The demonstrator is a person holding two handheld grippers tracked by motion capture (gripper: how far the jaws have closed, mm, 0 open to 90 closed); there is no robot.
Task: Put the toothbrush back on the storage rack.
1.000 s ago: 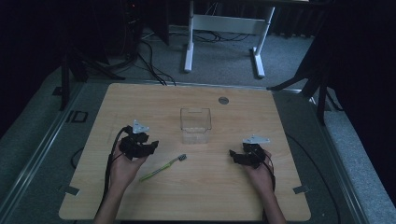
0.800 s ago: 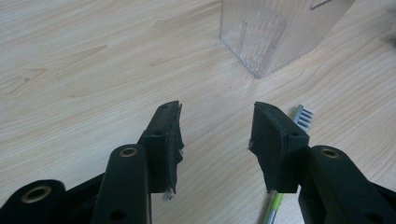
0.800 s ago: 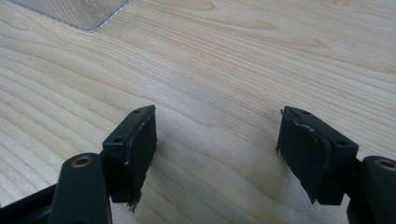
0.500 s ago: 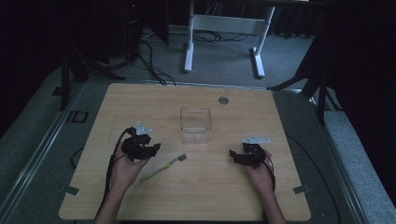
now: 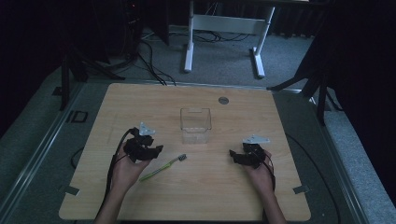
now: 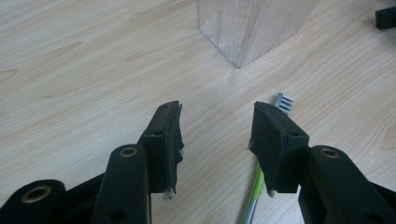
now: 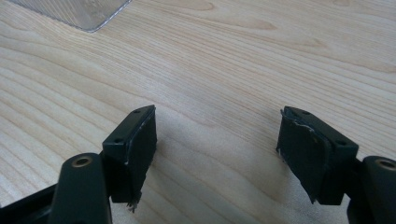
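Slightly lowered and shifted toward four o'clock since the earlier frames, the left hand-held gripper [image 5: 156,149] is now brought close to the green toothbrush [image 5: 163,168], while the right hand-held gripper [image 5: 232,154] is kept where it was. The toothbrush is laid flat on the wooden bench [image 5: 116,107], just at seven o'clock of the clear plastic container [image 5: 195,125], its grey bristle head [image 6: 284,101] pointed toward that container. In the left gripper view the jaws are seen spread apart with nothing between them, and the green handle [image 6: 254,196] is found beneath the right-hand jaw rather than centred in the gap. In the right gripper view the jaws are likewise held wide open over bare wood, a corner of the container being seen at eleven o'clock.

A miss is judged likely if the jaws are closed from this offset: the thin handle could be pushed sideways or rolled away. If too steep a descent is made, the pads could be jammed against the bench.
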